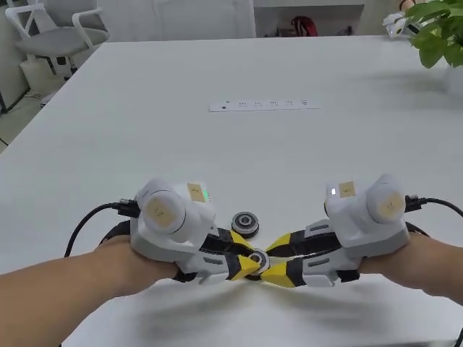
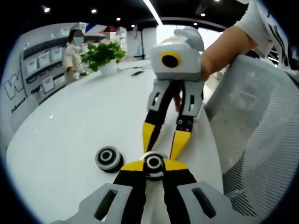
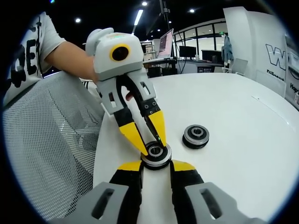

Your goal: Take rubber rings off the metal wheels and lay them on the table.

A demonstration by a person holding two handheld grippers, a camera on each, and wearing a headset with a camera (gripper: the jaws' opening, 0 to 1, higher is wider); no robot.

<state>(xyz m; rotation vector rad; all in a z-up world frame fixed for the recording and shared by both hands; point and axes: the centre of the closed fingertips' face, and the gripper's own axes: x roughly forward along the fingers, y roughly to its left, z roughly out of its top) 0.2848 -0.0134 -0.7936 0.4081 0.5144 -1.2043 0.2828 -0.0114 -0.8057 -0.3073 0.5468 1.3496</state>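
The left gripper (image 2: 150,165) is clamping its jaws on the wheel (image 1: 255,261) from 9 o'clock, and the right gripper (image 3: 156,166) is pinching the same wheel from 3 o'clock. The wheel is lying flat, axle upright, equally near both. A second wheel (image 1: 245,223) is sitting close at 12 o'clock, apart. The table (image 1: 289,159) edge is running near at 6 o'clock, and open room is lying toward 12 o'clock.

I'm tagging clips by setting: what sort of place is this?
Likely an open-plan office or lab: a big white table with a power strip, a mesh office chair, and desks with monitors under ceiling spotlights.
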